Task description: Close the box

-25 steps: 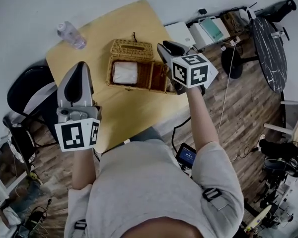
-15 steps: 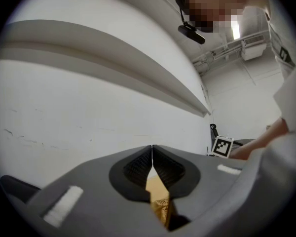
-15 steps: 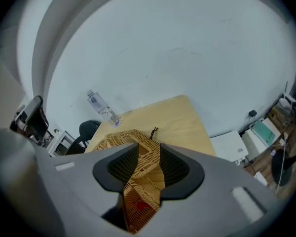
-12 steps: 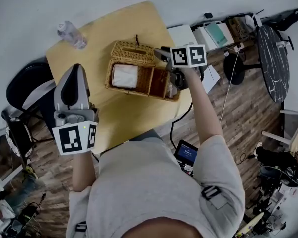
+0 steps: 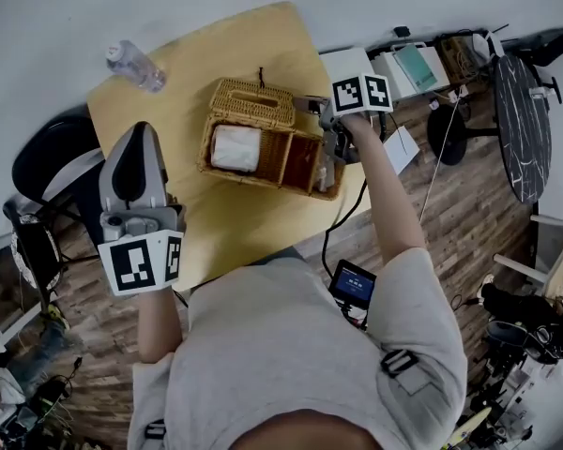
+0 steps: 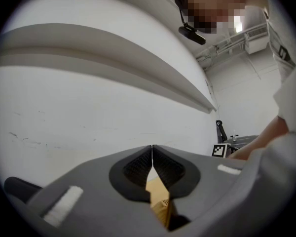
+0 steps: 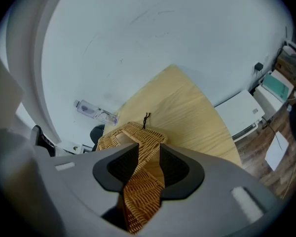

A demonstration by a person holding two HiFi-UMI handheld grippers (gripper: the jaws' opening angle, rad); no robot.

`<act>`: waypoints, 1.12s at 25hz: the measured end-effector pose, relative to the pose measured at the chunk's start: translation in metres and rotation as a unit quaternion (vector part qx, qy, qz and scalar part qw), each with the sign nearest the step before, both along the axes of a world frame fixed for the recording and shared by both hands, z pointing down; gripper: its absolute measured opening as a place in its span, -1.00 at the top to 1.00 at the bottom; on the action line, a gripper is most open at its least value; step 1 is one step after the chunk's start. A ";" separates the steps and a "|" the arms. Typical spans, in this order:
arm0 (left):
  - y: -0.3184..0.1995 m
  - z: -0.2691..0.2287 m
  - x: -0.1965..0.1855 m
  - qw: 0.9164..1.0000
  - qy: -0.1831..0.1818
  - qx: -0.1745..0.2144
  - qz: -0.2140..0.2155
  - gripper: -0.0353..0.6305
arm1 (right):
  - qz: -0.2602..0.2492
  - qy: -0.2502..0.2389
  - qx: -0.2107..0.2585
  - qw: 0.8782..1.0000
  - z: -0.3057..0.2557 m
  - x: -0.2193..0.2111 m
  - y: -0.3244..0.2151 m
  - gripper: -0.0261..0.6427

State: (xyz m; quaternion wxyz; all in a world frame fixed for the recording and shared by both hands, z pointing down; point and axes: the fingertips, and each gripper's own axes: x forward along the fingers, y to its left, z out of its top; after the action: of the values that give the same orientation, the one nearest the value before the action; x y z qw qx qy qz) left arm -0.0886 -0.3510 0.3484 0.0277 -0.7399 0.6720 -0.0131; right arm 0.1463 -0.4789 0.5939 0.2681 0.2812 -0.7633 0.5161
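Box (image 5: 249, 174): wicker, standing on the right half of the table (image 5: 216, 54), close to the table's right edge. Its long axis runs roughly from the table's left side toward its right, slightly skewed. The mouth faces up. The lid (image 5: 253, 102) is thrown back on the long side nearest the table's far edge, tie loop pointing away. A white pack (image 5: 236, 147) lies in the compartment toward the table's left.

Right gripper (image 5: 327, 148): at the box end nearest the table's right edge, angled downward. Its jaws have just been opening and stand apart, with a wicker edge in the gap and the pads not visibly pressing on it. Whether that edge is a wall or a flap cannot be told.

Left gripper (image 5: 139, 139): off the table's near-left edge, jaws together, nothing between them.

Step in hand, as judged: positioning to swing the lid shut
- Seat the wicker edge deep between the pads before clamping
- Swing about the hinge line, parallel to the long axis
- Keep the left gripper available to steady the box

A bottle (image 5: 131, 64) lies at the table's far-left corner, well clear
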 end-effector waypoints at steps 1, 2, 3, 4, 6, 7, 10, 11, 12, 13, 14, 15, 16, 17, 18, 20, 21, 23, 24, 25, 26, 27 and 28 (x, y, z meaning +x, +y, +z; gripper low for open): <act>0.000 0.000 0.001 1.000 -0.001 -0.001 -0.001 0.71 | -0.004 0.001 -0.011 1.000 0.003 0.001 0.001 0.58; -0.001 0.000 0.002 1.000 -0.003 -0.002 -0.002 0.71 | -0.010 0.003 -0.022 1.000 0.007 0.001 0.002 0.58; -0.001 0.000 0.002 1.000 -0.005 -0.002 -0.003 0.71 | -0.017 0.003 -0.034 0.999 0.010 0.001 0.003 0.58; -0.002 0.001 0.002 1.000 -0.006 -0.003 -0.005 0.71 | -0.023 0.002 -0.044 0.999 0.012 0.001 0.005 0.58; -0.002 0.001 0.002 1.000 -0.007 -0.004 -0.008 0.71 | -0.029 -0.006 -0.062 0.998 0.016 -0.001 0.005 0.58; -0.003 0.001 0.002 1.000 -0.008 -0.005 -0.010 0.71 | -0.029 -0.010 -0.070 0.997 0.017 -0.002 0.005 0.58; -0.004 0.002 0.001 1.000 -0.010 -0.006 -0.015 0.71 | -0.026 -0.027 -0.093 0.995 0.020 -0.004 0.003 0.58; -0.005 0.002 0.000 1.000 -0.011 -0.006 -0.016 0.71 | -0.025 -0.034 -0.101 0.994 0.021 -0.005 0.003 0.58; -0.005 0.002 0.000 1.000 -0.012 -0.006 -0.018 0.71 | -0.024 -0.040 -0.109 0.993 0.022 -0.006 0.003 0.58; -0.006 0.002 0.000 1.000 -0.012 -0.007 -0.019 0.71 | -0.024 -0.046 -0.116 0.992 0.023 -0.007 0.003 0.58; -0.007 0.002 0.000 1.000 -0.013 -0.007 -0.020 0.71 | -0.025 -0.051 -0.122 0.991 0.024 -0.007 0.004 0.58; -0.007 0.002 0.000 1.000 -0.014 -0.008 -0.022 0.71 | -0.026 -0.054 -0.128 0.990 0.024 -0.008 0.005 0.58; -0.008 0.002 0.001 1.000 -0.015 -0.008 -0.023 0.71 | -0.027 -0.057 -0.133 0.989 0.025 -0.008 0.005 0.58; -0.009 0.002 0.001 1.000 -0.015 -0.009 -0.024 0.71 | -0.028 -0.061 -0.138 0.988 0.025 -0.008 0.005 0.58; -0.009 0.002 0.001 0.999 -0.017 -0.009 -0.025 0.71 | -0.028 -0.066 -0.143 0.987 0.026 -0.008 0.005 0.58; -0.010 0.002 0.001 0.999 -0.019 -0.010 -0.027 0.71 | -0.028 -0.074 -0.153 0.985 0.027 -0.009 0.005 0.58; -0.011 0.002 0.001 0.999 -0.021 -0.011 -0.028 0.71 | -0.028 -0.078 -0.157 0.984 0.027 -0.010 0.005 0.58; -0.013 0.002 0.000 0.999 -0.022 -0.011 -0.031 0.71 | -0.029 -0.082 -0.163 0.983 0.028 -0.011 0.005 0.58; -0.014 0.002 -0.001 0.999 -0.022 -0.011 -0.032 0.71 | -0.029 -0.084 -0.165 0.982 0.028 -0.012 0.005 0.58; -0.014 0.002 -0.001 0.999 -0.021 -0.010 -0.033 0.71 | -0.030 -0.086 -0.167 0.982 0.028 -0.013 0.005 0.58; -0.015 0.001 -0.002 0.999 -0.021 -0.009 -0.034 0.71 | -0.031 -0.088 -0.168 0.981 0.028 -0.015 0.005 0.59; -0.016 0.001 -0.002 0.999 -0.022 -0.009 -0.035 0.71 | -0.031 -0.090 -0.167 0.981 0.028 -0.016 0.005 0.59; -0.016 0.001 -0.001 0.999 -0.022 -0.009 -0.036 0.71 | -0.030 -0.091 -0.166 0.982 0.027 -0.017 0.004 0.59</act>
State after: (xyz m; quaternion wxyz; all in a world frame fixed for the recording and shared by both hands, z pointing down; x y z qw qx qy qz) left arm -0.0900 -0.3672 0.3490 0.0358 -0.7153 0.6970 -0.0364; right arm 0.1292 -0.4745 0.6207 0.2556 0.1616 -0.6967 0.6505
